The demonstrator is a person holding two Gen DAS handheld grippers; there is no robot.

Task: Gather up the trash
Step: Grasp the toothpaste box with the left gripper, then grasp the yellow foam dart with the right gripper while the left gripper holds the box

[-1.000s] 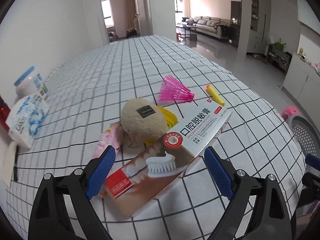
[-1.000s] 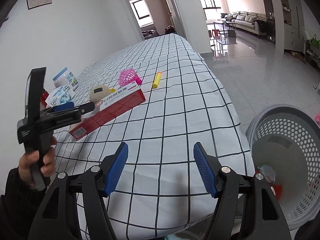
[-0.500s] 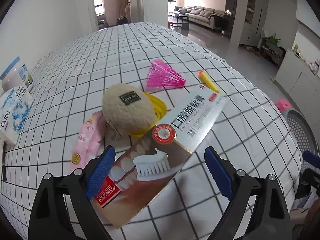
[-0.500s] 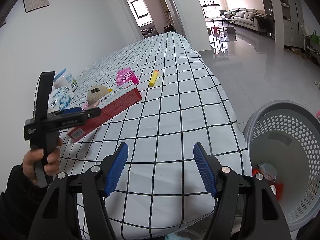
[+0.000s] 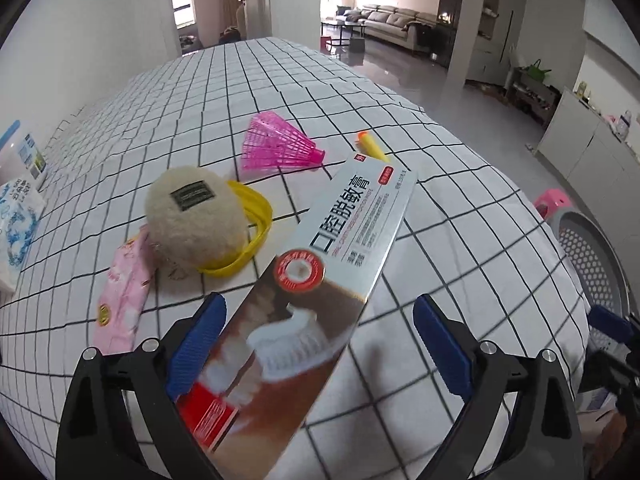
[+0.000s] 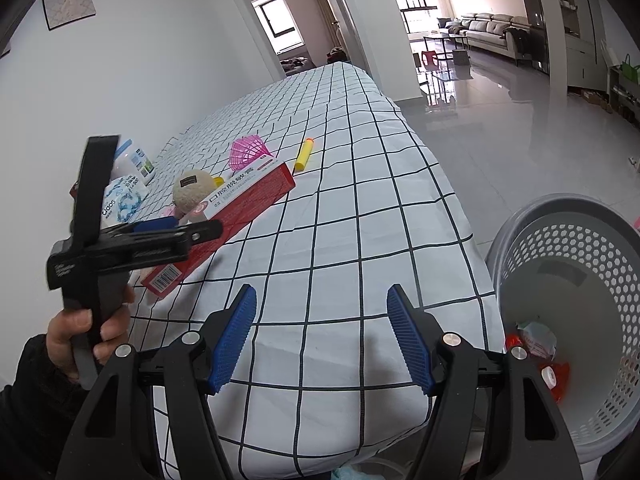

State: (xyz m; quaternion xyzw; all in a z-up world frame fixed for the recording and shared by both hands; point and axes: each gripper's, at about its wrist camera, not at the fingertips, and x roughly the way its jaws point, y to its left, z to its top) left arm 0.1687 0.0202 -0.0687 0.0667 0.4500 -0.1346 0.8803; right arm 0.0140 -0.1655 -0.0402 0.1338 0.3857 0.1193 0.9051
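A long toothpaste box (image 5: 320, 280) lies on the checked tablecloth, its near end between the open fingers of my left gripper (image 5: 316, 344); no finger visibly touches it. In the right wrist view the box (image 6: 240, 200) shows its red side, with the left gripper (image 6: 176, 232) over its near end. My right gripper (image 6: 320, 336) is open and empty above the table's front edge. A grey perforated trash basket (image 6: 568, 320) stands on the floor to the right, with some wrappers inside.
Beside the box lie a beige plush pouch (image 5: 196, 216) on a yellow ring (image 5: 256, 216), a pink packet (image 5: 124, 288), a pink shuttlecock (image 5: 276, 146) and a yellow marker (image 5: 370, 144). A tissue pack (image 5: 16, 224) and a jar (image 6: 132, 160) stand at the left.
My left gripper has moved forward over the toothpaste box, so the box's near end now lies between its fingers. My right gripper has stayed open, shifting slightly.
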